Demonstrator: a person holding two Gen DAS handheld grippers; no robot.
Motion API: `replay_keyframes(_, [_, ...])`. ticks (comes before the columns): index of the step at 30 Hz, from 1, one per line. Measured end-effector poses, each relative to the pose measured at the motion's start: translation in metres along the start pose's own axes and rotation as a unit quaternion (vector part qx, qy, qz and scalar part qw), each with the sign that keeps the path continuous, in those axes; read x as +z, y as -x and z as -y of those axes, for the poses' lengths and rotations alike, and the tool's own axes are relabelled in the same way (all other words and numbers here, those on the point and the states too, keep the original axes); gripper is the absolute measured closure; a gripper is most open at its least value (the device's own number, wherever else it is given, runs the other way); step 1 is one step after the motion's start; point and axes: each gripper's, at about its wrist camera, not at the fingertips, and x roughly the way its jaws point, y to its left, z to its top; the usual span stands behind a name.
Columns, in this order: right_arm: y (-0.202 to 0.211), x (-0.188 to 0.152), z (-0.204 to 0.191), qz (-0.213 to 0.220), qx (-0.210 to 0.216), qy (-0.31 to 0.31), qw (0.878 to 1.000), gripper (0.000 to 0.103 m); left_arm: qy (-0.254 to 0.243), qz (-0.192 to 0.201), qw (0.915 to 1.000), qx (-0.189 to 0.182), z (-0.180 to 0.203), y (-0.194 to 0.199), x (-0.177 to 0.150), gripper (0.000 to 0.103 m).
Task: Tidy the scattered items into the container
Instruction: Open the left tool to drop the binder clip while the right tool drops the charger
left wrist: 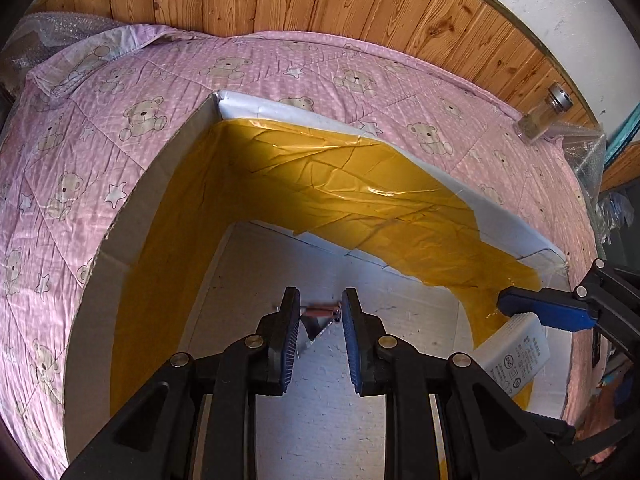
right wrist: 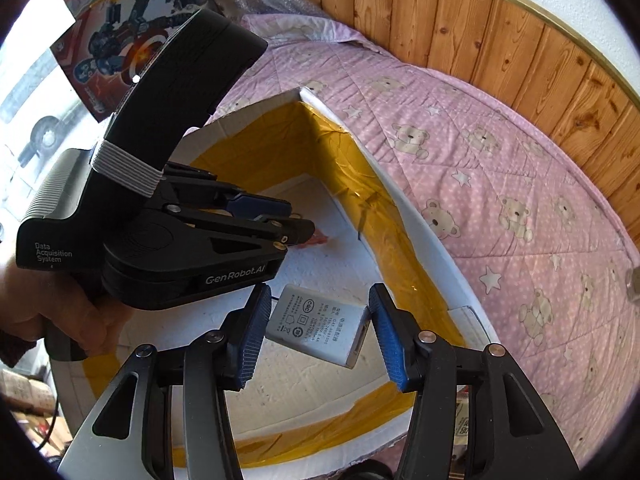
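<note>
Both claws hung apart over the cardboard box (left wrist: 100, 300): left claw (left wrist: 320, 336) empty above a small tool (left wrist: 320, 318); right claw (right wrist: 318, 336) open around, not gripping, the power adapter (right wrist: 316, 326) at 6 o'clock.

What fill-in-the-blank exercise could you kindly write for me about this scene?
1. The box is lined with ___ tape.
2. The right claw stands ___ around the white charger.
3. The pink quilt shows stars and teddy ___.
Missing words: yellow; open; bears.
</note>
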Motion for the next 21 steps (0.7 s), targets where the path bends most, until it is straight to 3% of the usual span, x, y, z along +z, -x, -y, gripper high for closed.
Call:
replay_keyframes(5, [0.0,0.001,0.003,0.003,0.003,-0.01,1.0,0.048,-0.005,0.009,0.9999,0.009,-0.001,0.004,0.001,0.063])
replay_keyframes(13, [0.004,-0.001,0.004,0.004,0.008,-0.025,1.0,0.048,-0.036,0.038,0.9985,0.016,0.003,0.035,-0.003,0.061])
replay_keyframes(21, [0.016,-0.003,0.005,0.014,0.004,-0.038,0.999,0.044,-0.044,0.087,0.9944,0.042,-0.005,0.077,-0.009,0.051])
